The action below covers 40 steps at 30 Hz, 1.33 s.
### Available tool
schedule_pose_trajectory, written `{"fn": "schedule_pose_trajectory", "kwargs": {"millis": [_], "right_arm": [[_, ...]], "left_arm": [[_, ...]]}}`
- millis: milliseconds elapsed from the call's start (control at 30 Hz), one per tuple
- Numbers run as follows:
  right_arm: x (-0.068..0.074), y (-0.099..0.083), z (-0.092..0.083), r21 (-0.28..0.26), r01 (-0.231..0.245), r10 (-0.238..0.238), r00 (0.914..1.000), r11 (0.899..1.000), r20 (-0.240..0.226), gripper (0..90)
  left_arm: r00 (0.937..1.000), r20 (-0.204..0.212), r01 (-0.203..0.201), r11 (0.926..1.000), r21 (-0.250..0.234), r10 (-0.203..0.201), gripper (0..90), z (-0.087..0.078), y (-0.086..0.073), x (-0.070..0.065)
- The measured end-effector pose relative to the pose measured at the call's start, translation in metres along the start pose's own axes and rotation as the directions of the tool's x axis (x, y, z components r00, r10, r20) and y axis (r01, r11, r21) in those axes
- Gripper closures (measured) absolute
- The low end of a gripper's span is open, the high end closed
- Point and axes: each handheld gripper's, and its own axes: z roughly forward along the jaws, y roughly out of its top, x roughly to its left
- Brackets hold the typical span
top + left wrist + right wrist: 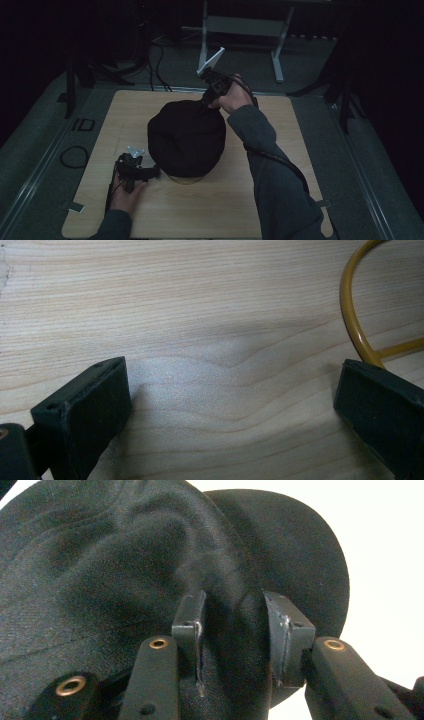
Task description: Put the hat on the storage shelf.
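Note:
A black cap (186,137) sits domed in the middle of the wooden table (285,125), with a tan edge (187,179) showing under its near rim. My right gripper (206,102) is at the cap's far side, pointing down into it. In the right gripper view the jaws (232,600) stand apart around a loose ridge of the cap's fabric (125,555) without pinching it. My left gripper (152,172) lies low on the table at the cap's near left. Its jaws (235,370) are wide open over bare wood, with a yellow wire loop (350,315) beside the right jaw.
A grey metal frame (240,27) stands on the floor beyond the table. A dark cable loop (74,156) lies on the floor to the left. Bare wood stretches along the table's near edge (200,220) and its right side.

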Motion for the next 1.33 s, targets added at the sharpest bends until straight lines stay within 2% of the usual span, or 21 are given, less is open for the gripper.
{"fn": "schedule_pose_trajectory", "kwargs": {"millis": [167,467,733,900,1333], "right_arm": [[0.000,-0.002,0.000,0.000,0.007,-0.007,1.0000,1.000,0.002,57.6],[-0.011,-0.010,-0.003,0.003,-0.019,0.019,0.9994,1.000,0.030,50.0],[-0.021,-0.021,-0.005,0.002,-0.030,0.030,0.9994,1.000,0.019,43.0],[-0.025,-0.027,-0.008,-0.002,-0.026,0.026,0.9996,1.000,0.012,44.7],[-0.028,-0.043,-0.020,-0.032,-0.002,0.003,0.9987,0.999,0.051,43.4]], "left_arm": [[1.0000,0.000,0.000,1.0000,-0.001,0.000,1.3,0.000,0.000,0.000],[1.0000,0.001,0.001,1.0000,0.001,-0.001,1.3,0.000,0.000,0.000],[1.0000,0.001,0.001,1.0000,0.000,-0.001,1.3,0.000,0.000,0.000],[1.0000,0.001,0.001,1.0000,0.001,-0.001,1.2,0.000,0.000,0.000],[1.0000,0.001,0.001,1.0000,0.000,-0.001,1.2,0.000,0.000,0.000]]}}
